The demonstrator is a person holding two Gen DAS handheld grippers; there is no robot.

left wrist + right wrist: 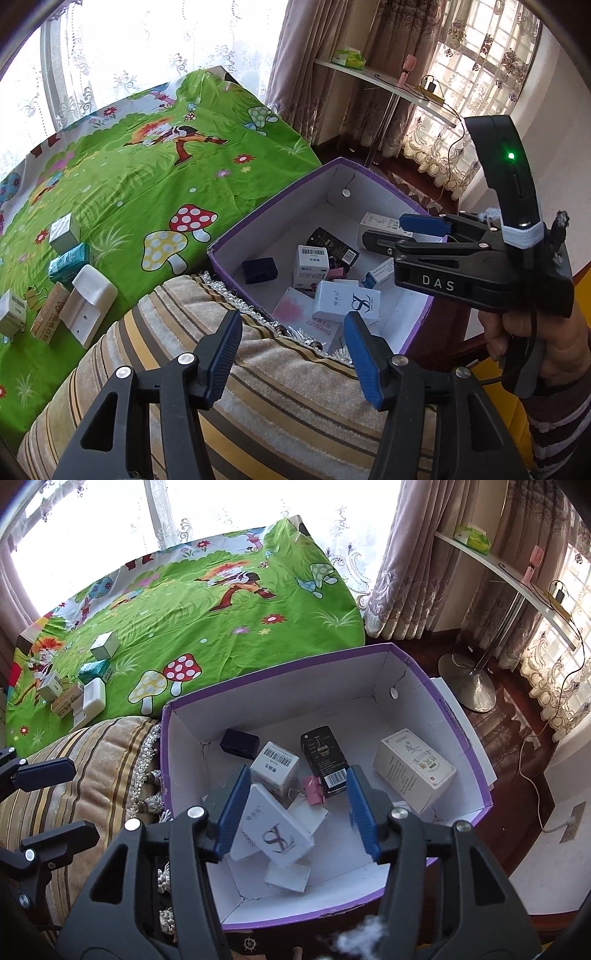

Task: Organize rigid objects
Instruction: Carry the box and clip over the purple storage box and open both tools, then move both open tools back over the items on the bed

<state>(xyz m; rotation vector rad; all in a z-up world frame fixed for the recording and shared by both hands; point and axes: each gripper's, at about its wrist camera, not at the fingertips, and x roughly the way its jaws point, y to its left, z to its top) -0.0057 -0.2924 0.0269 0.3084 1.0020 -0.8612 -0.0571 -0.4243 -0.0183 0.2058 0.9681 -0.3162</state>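
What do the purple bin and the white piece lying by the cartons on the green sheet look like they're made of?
Purple box: cardboard by the look, matte white inside, with creased, cracked walls and frayed fold lines. White piece: probably moulded plastic, smooth with a slight sheen, rounded corners and a small hole; ceramic can't be ruled out.

Bright daylight pours through the windows (pixel 122 48) at eleven to one o'clock, blown out white. Fisheye bends the edges; corners go dark. Focus stays sharp.

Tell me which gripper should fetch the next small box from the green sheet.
Probably the left gripper: open, empty, nearer the boxes on the green sheet. The right gripper, also open, hangs over the purple box.
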